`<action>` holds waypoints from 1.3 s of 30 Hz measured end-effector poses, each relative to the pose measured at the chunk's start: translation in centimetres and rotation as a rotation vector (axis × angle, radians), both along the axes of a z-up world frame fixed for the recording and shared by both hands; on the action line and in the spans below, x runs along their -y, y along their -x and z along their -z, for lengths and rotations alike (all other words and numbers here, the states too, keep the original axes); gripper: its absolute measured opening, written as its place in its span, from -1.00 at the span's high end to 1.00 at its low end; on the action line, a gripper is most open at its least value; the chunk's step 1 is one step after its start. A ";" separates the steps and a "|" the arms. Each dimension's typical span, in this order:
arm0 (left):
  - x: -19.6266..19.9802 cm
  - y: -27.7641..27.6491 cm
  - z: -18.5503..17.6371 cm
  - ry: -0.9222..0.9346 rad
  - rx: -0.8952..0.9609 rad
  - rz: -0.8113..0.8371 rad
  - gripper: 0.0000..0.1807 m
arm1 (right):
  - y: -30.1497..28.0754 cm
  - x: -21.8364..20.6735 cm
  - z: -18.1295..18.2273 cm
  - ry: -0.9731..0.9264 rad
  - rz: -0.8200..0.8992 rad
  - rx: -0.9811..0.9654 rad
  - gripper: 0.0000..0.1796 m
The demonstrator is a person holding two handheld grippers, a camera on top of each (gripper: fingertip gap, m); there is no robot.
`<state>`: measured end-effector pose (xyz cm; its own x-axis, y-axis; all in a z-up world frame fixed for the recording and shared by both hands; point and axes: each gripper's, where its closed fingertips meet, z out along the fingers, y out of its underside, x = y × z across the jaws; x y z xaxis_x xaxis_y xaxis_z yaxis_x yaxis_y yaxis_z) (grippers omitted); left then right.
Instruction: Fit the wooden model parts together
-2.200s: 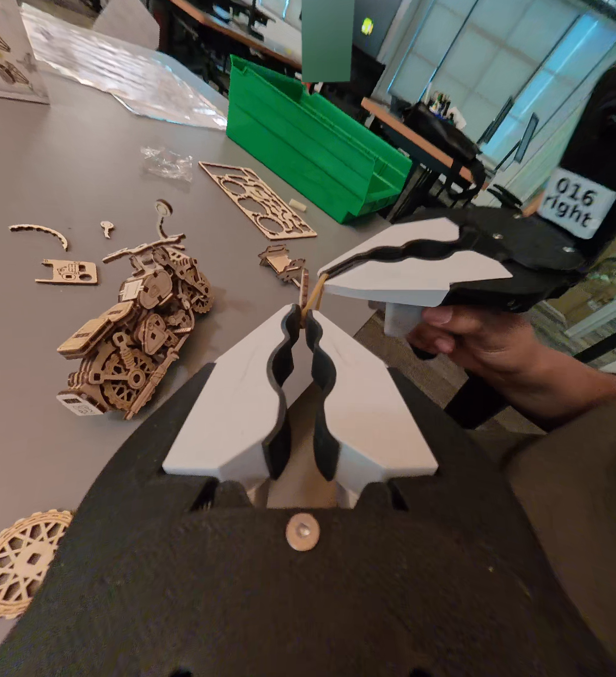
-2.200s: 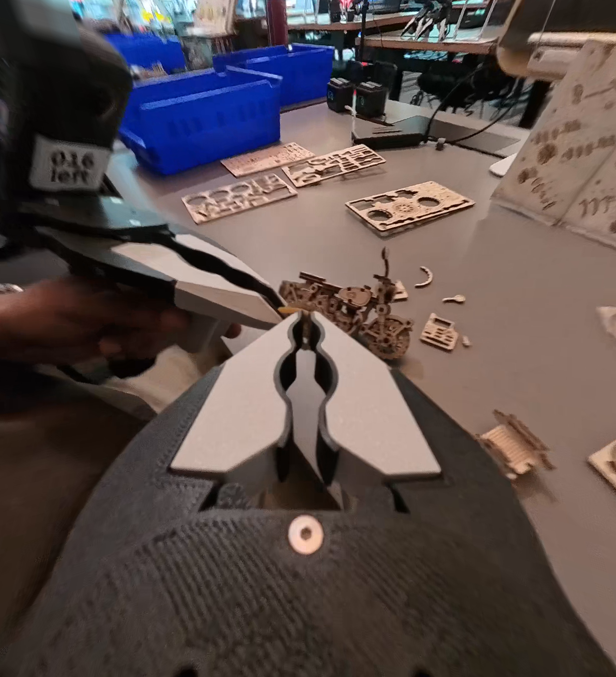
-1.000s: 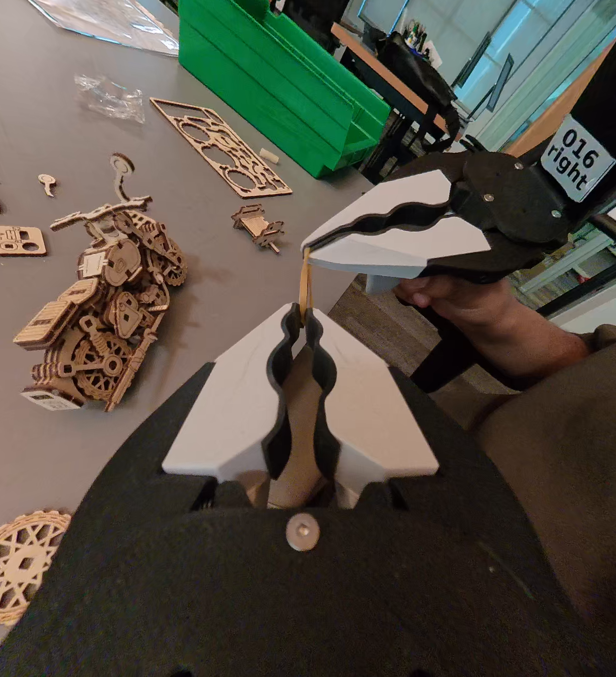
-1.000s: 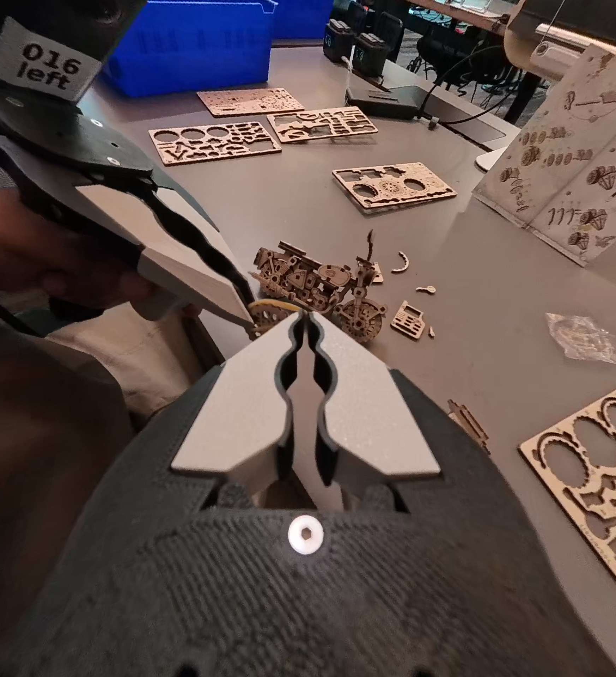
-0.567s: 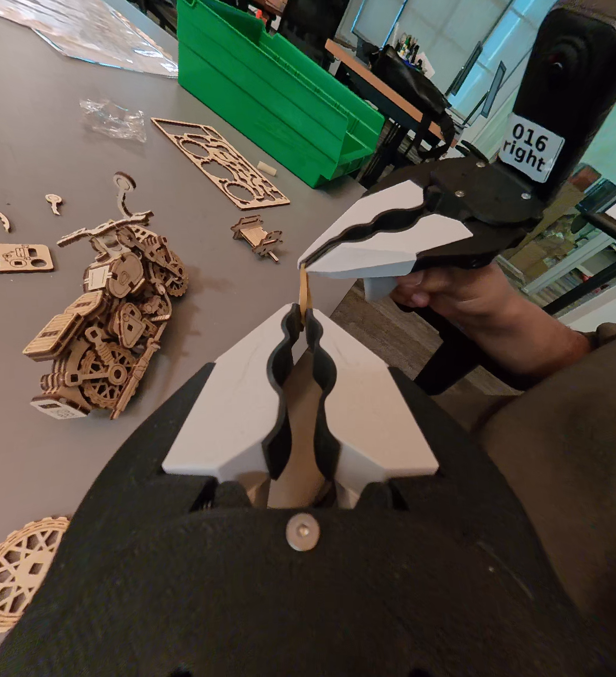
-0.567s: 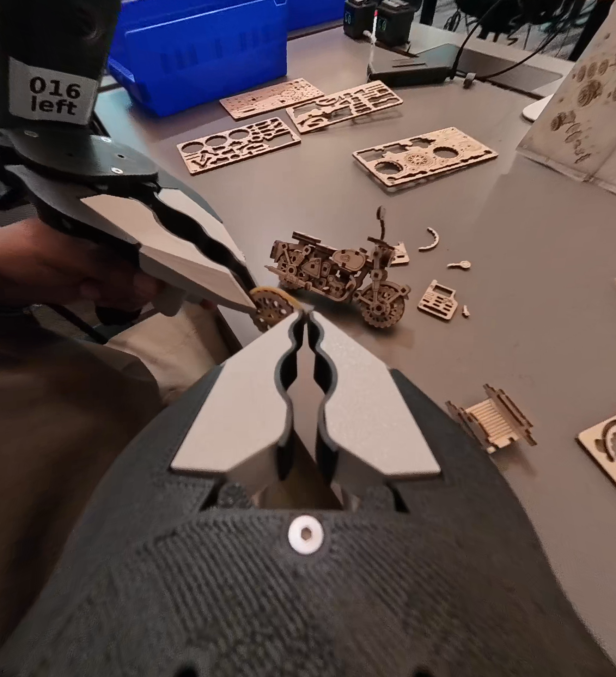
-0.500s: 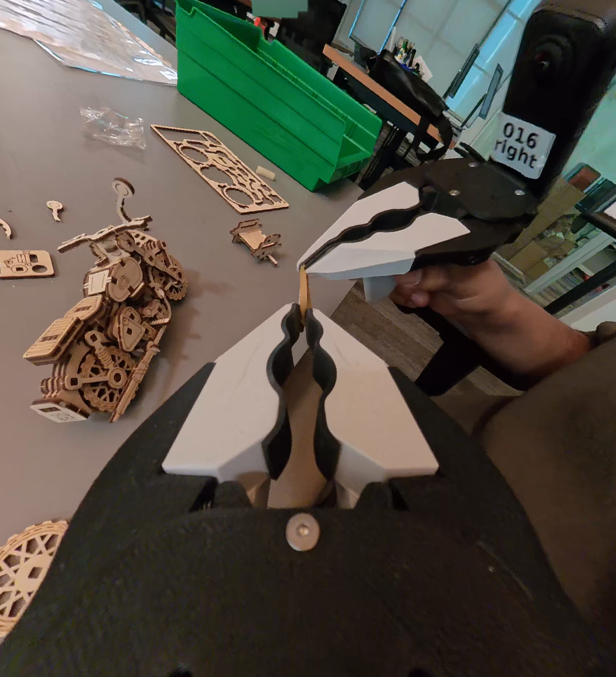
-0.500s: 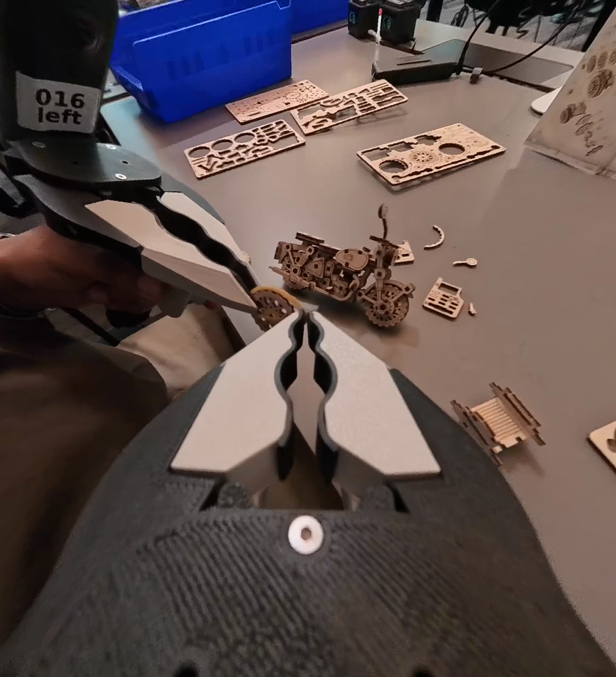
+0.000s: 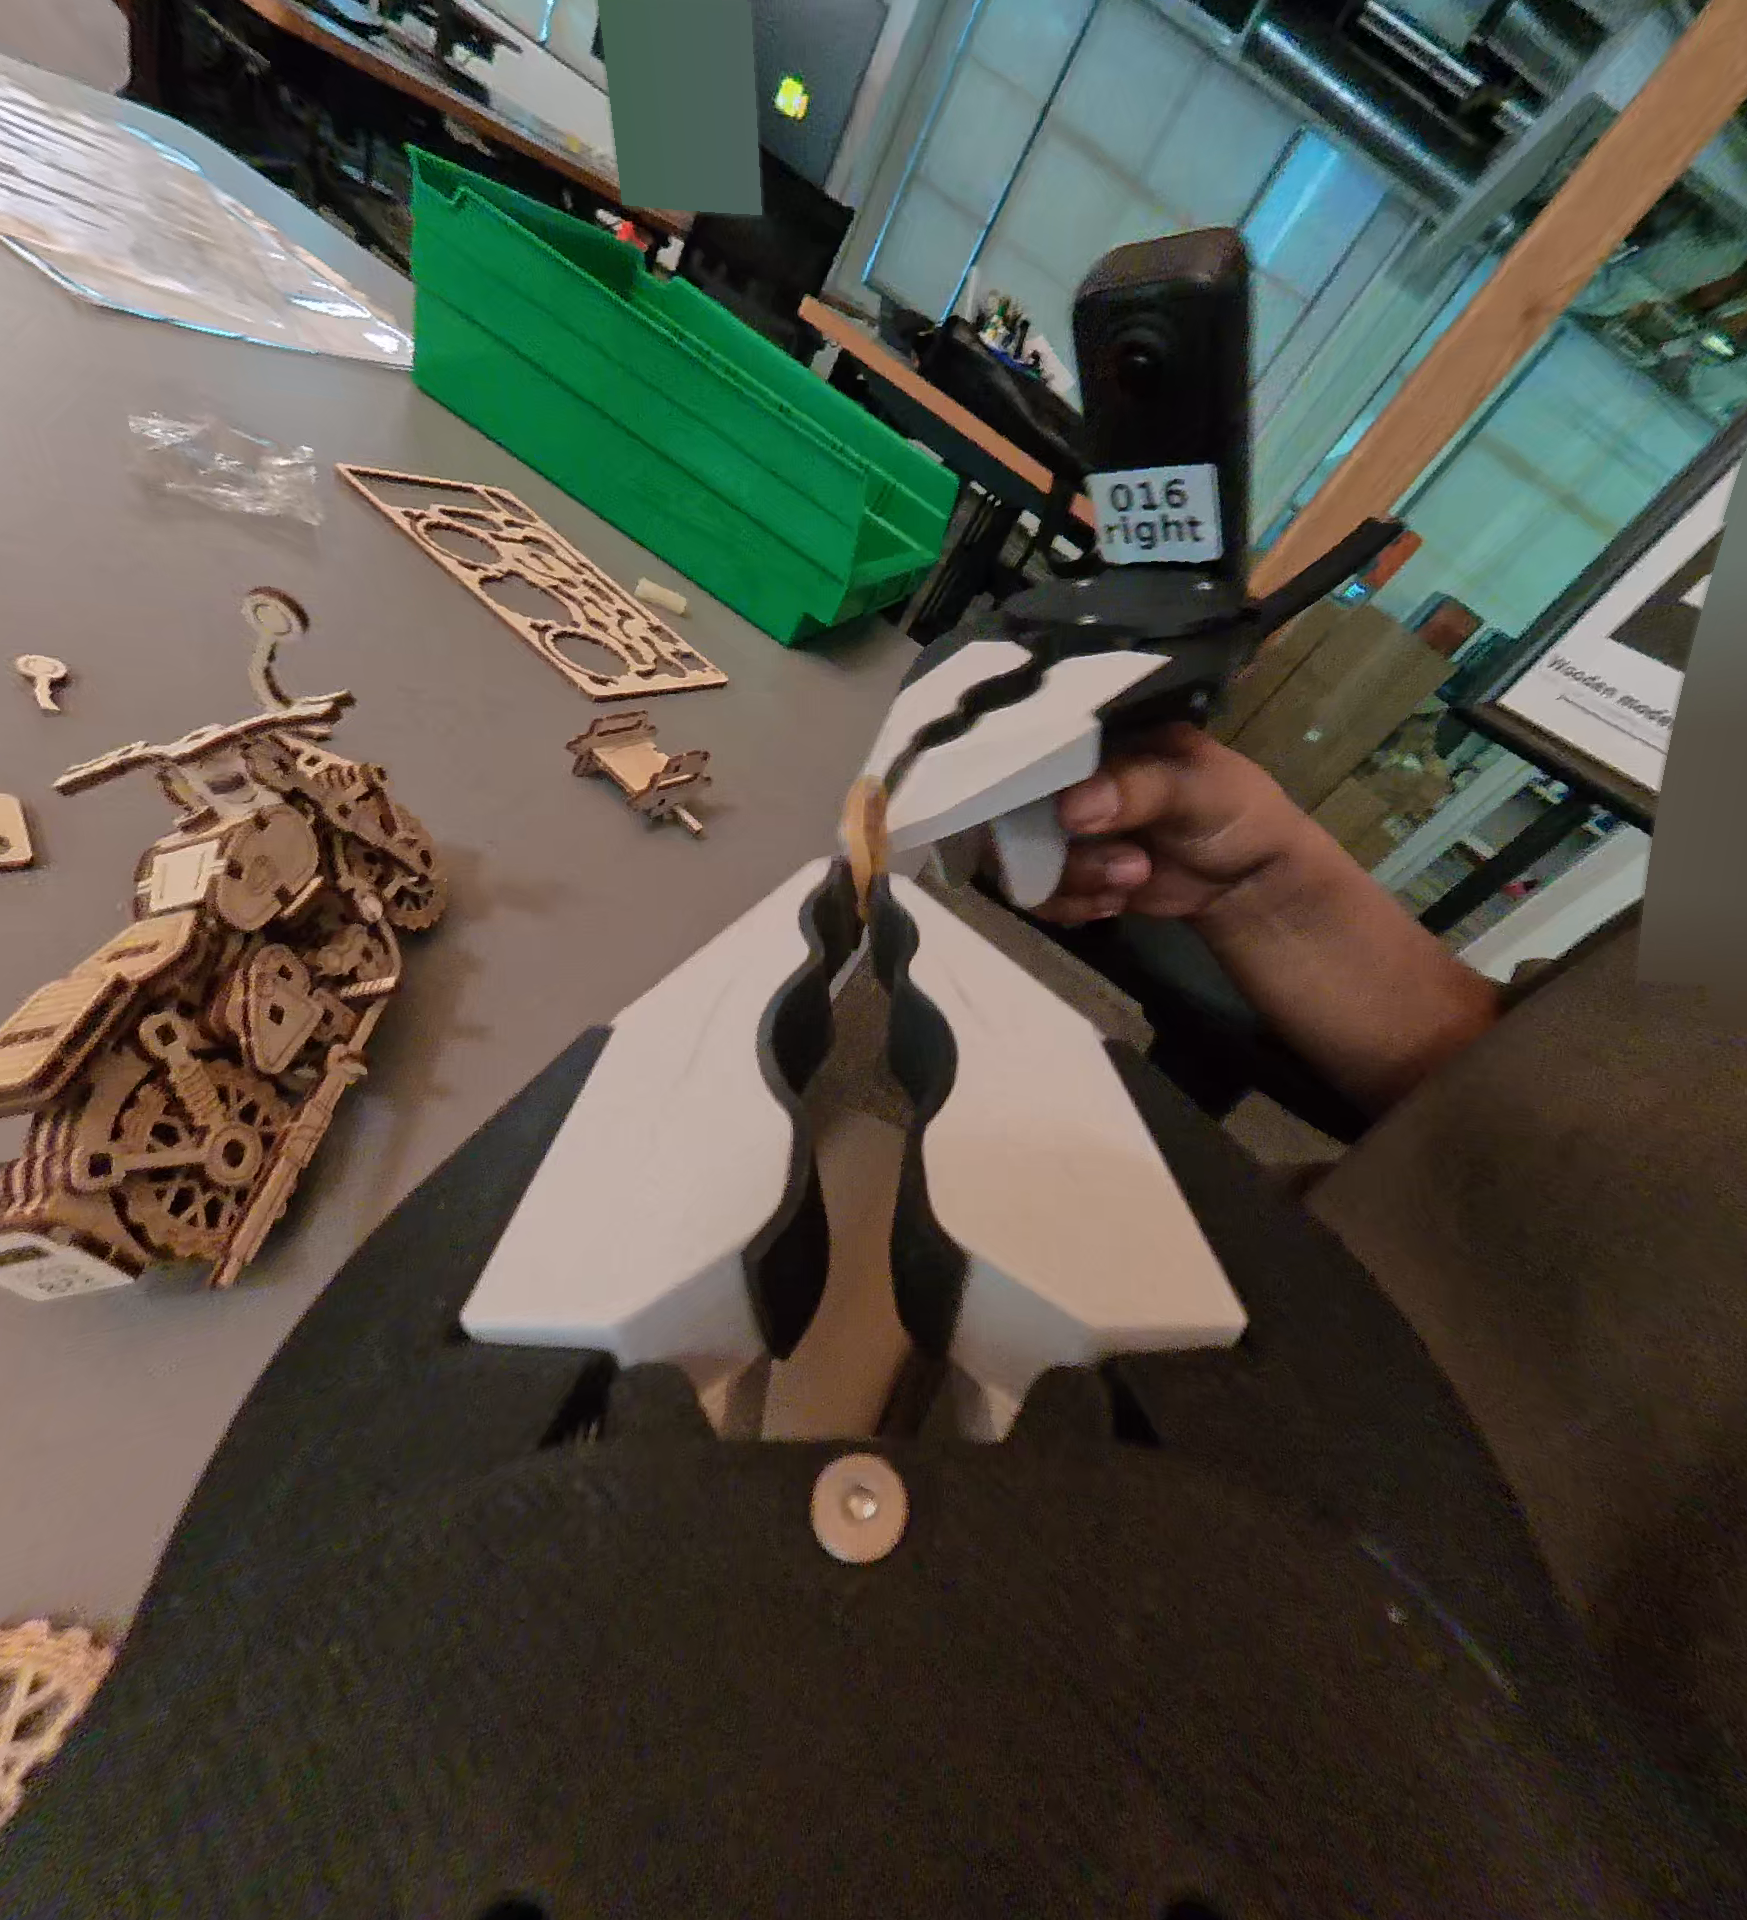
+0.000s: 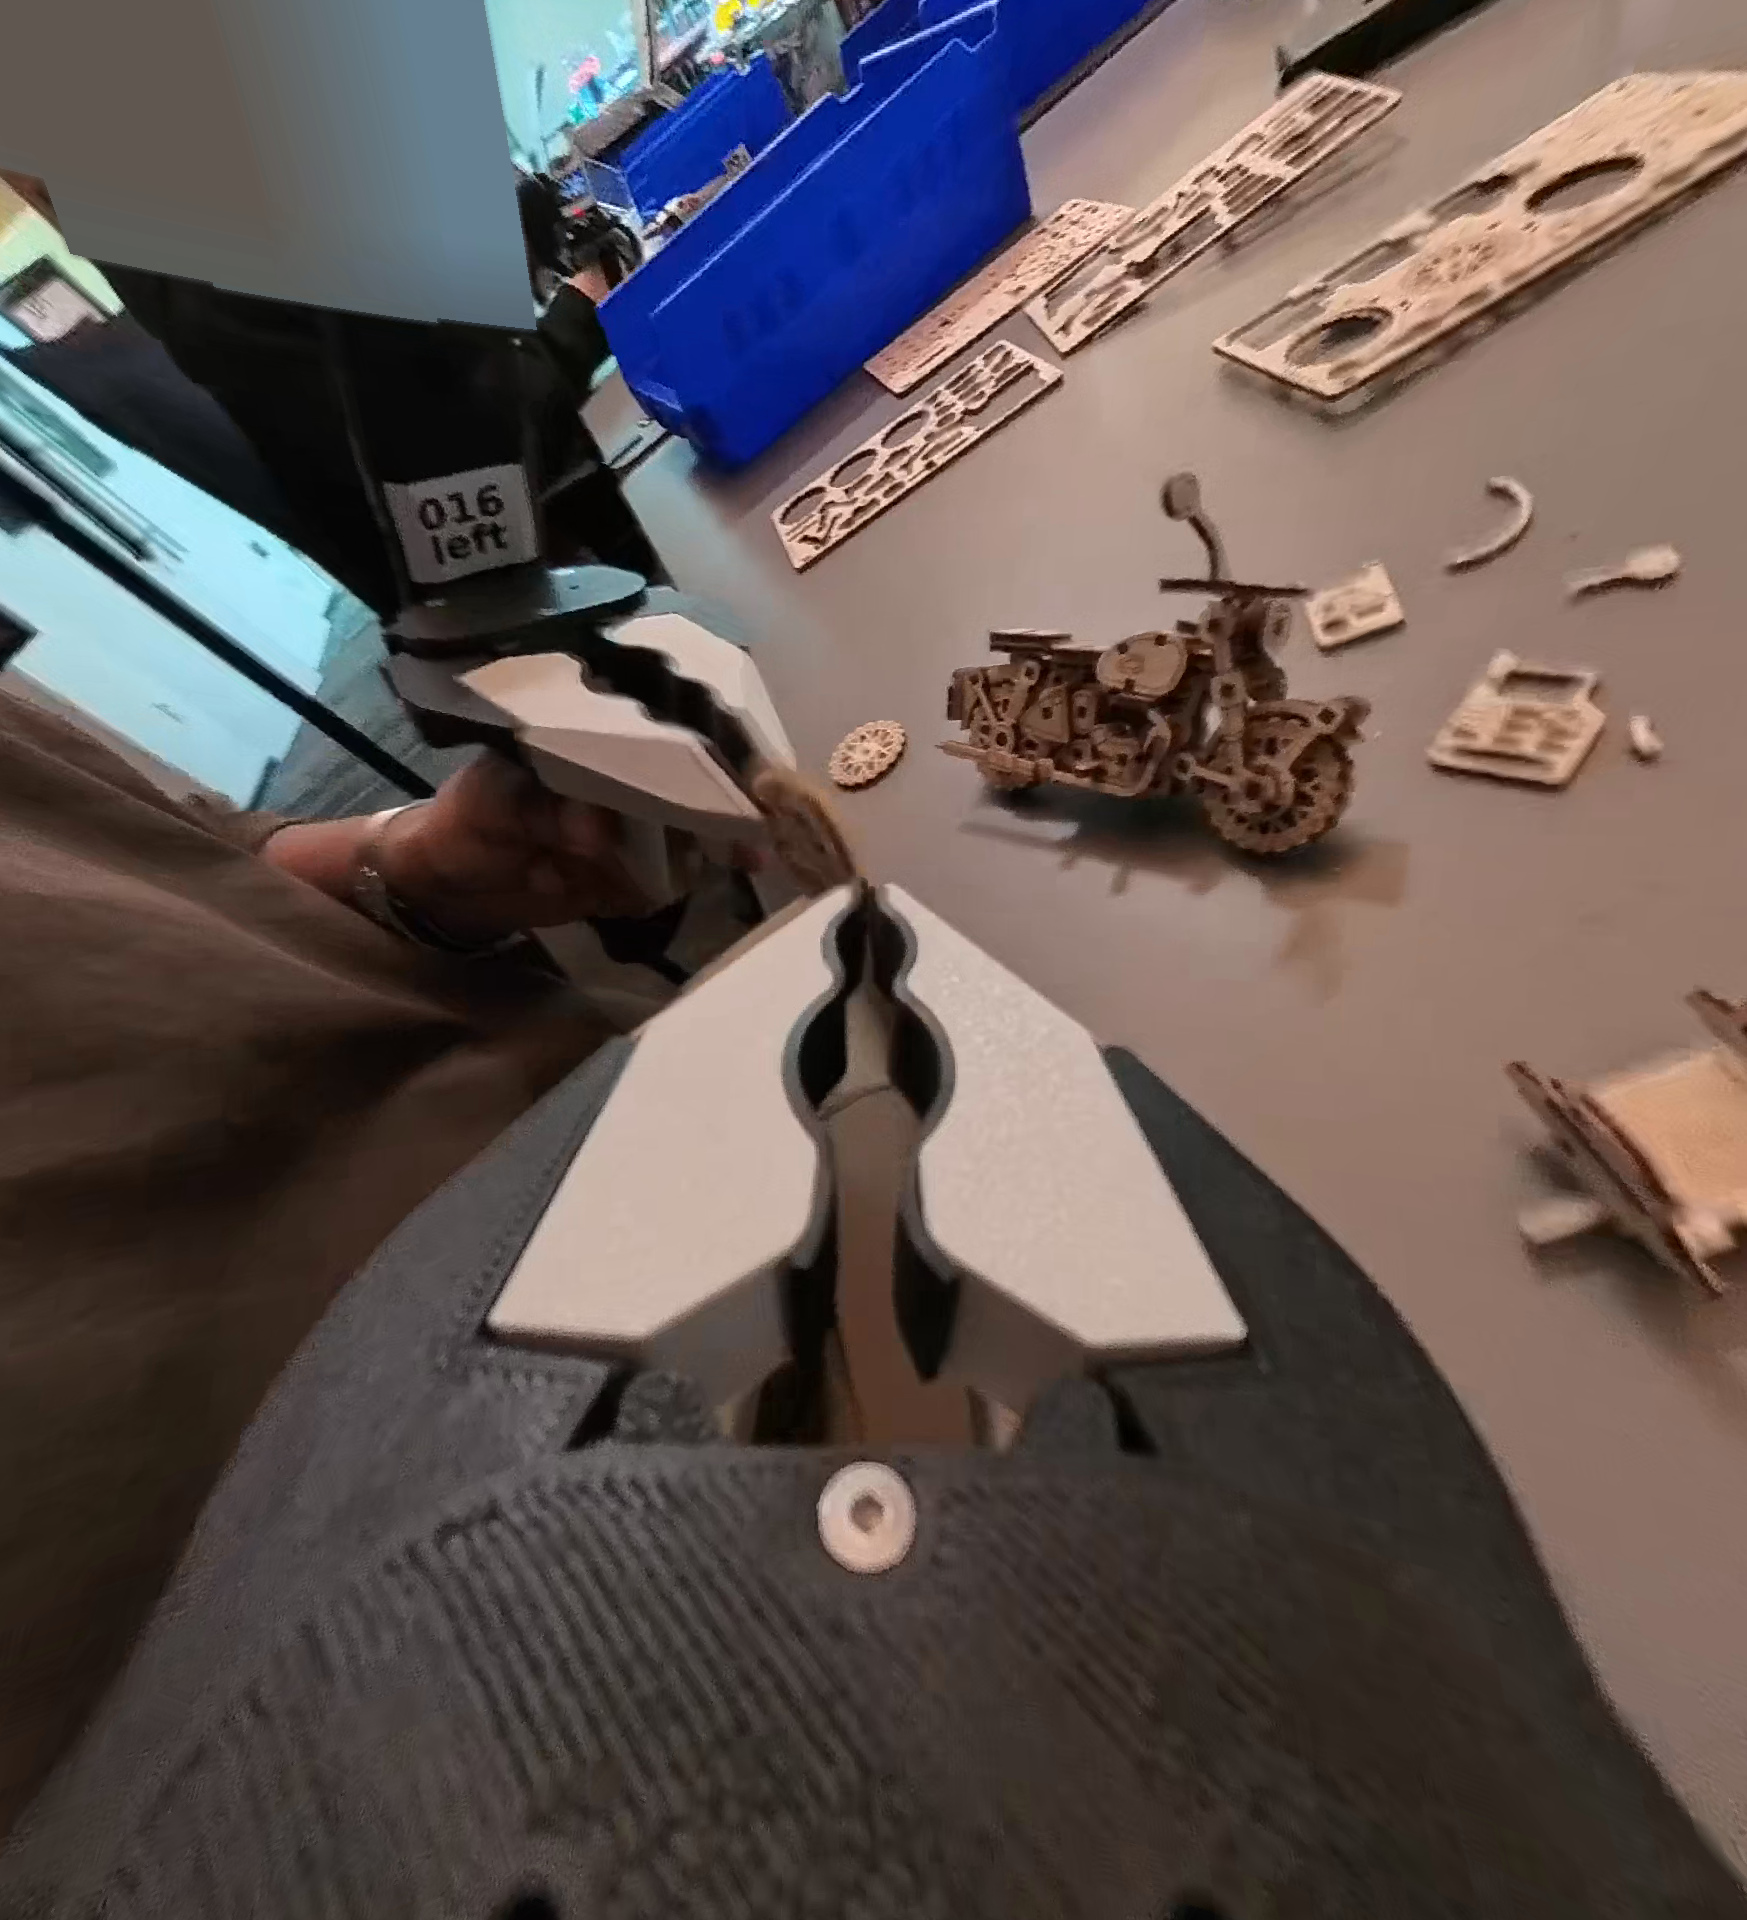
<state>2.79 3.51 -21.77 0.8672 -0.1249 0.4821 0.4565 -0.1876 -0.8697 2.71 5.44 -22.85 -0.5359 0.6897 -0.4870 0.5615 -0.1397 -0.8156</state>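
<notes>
left wrist view, round wooden gear (image 9: 864, 831) pinched by wavy black-lined jaws

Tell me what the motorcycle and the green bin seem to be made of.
Motorcycle: thin, pale, unpainted wood, likely laser-cut plywood, judging by the flat layered parts with dark brown edges. Green bin: seemingly moulded plastic, with uniform colour, a slight sheen and stepped ribs.

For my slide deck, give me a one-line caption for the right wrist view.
Both grippers pinch a small wooden gear at the table edge, near the standing wooden motorcycle.
</notes>
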 end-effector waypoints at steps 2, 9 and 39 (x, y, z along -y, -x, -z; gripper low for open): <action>0.8 1.2 -2.4 -0.122 0.075 -0.027 0.98 | 0.4 -3.2 3.2 -0.219 0.103 0.056 1.00; 0.7 1.5 -1.1 -0.023 -0.027 -0.064 0.98 | 0.9 -4.2 -2.7 -0.021 0.172 -0.173 1.00; 0.6 -1.5 -1.1 -0.040 -0.107 0.088 0.99 | -0.7 1.8 -3.4 0.076 -0.053 -0.213 0.94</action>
